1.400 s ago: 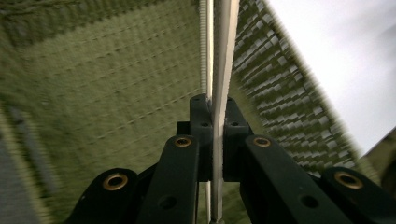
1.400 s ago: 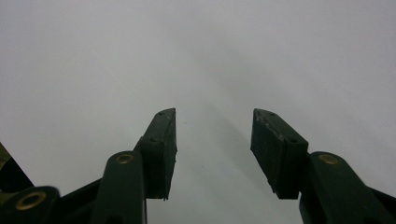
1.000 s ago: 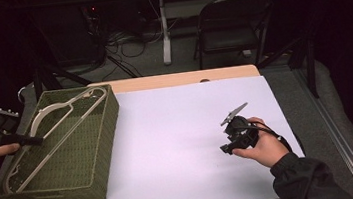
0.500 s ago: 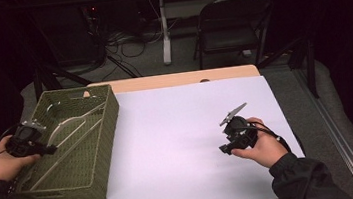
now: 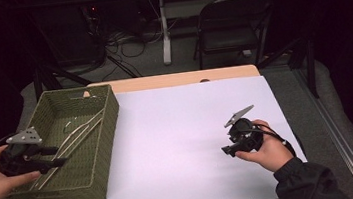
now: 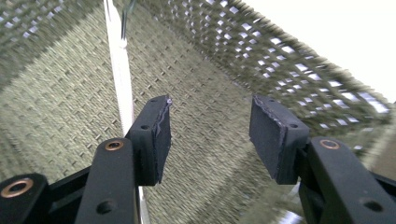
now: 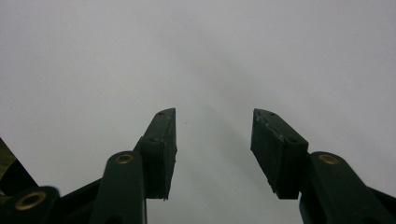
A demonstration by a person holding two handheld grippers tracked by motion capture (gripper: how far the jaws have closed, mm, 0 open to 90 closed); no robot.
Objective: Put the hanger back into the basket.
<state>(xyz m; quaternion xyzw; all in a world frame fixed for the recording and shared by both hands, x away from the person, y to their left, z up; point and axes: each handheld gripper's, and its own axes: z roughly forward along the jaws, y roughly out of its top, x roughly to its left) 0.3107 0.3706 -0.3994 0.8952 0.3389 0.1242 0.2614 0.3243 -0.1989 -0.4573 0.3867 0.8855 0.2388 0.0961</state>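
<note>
A green woven basket [image 5: 106, 137] stands at the table's left edge. Inside it lie white clothes hangers [image 5: 75, 132], tilted against the floor and wall. My left gripper [image 5: 58, 157] hangs over the basket's near left part, held by a hand, and its jaws are open with nothing between them. In the left gripper view a white hanger bar [image 6: 119, 70] runs past the left fingertip [image 6: 154, 135], outside the gap. My right gripper [image 5: 227, 149] rests low over the white table [image 5: 178, 129] at the right, open and empty, facing bare white surface.
A wooden strip [image 5: 172, 80] edges the table's far side. Behind it stand a black folding chair [image 5: 229, 28], a table leg [image 5: 164, 30] and floor cables [image 5: 117, 41]. The basket's tall walls surround the left gripper.
The left gripper has swung in from outside the basket's left side to above its interior. The hangers have dropped from the rim down into the basket. The right gripper has stayed put.
</note>
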